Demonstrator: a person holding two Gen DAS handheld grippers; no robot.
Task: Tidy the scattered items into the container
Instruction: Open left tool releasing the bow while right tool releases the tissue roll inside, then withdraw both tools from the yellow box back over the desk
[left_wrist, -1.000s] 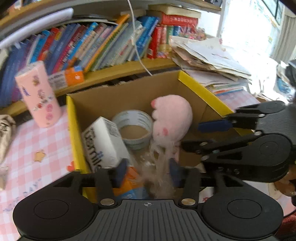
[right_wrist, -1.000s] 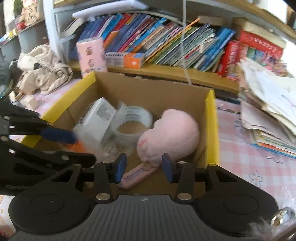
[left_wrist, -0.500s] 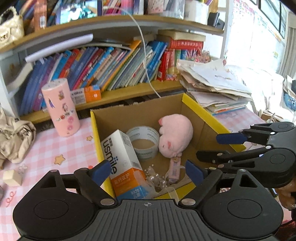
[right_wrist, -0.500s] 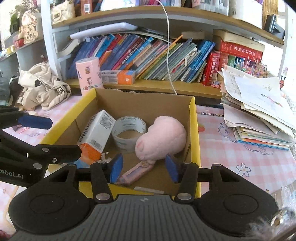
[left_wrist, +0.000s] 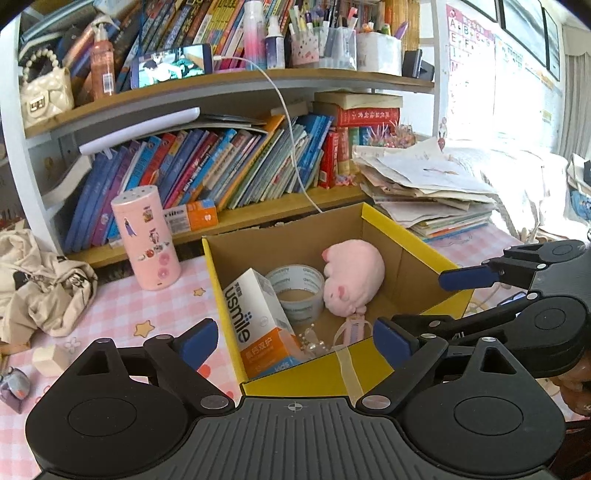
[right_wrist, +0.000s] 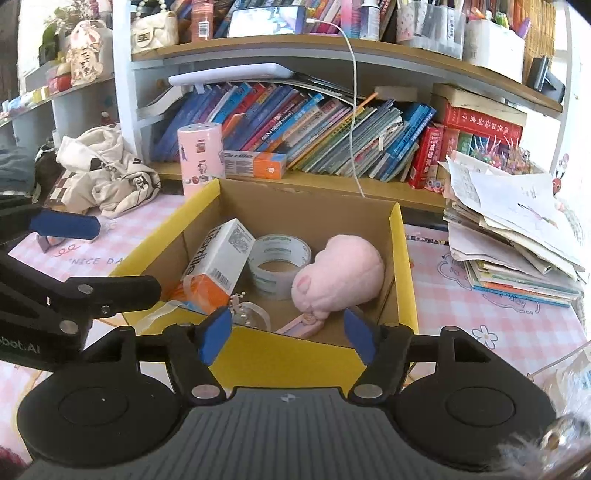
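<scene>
While both tongs hover spread wide and empty at its near edge, left gripper (left_wrist: 291, 343) and right gripper (right_wrist: 288, 332), the yellow-rimmed cardboard box (right_wrist: 400, 266) holds a leaning toothpaste carton (right_wrist: 218, 264), clear tape roll (right_wrist: 280, 254), pink plush (right_wrist: 340, 277) and pink utility knife (right_wrist: 299, 326).

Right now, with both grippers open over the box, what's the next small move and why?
Probably swing the left gripper left toward the small cream block on the pink tablecloth. Both the left gripper and the right gripper are open and hold nothing, while the toothpaste box, tape roll and pink plush already lie inside the cardboard box. The block sits outside it, on that gripper's side.
</scene>
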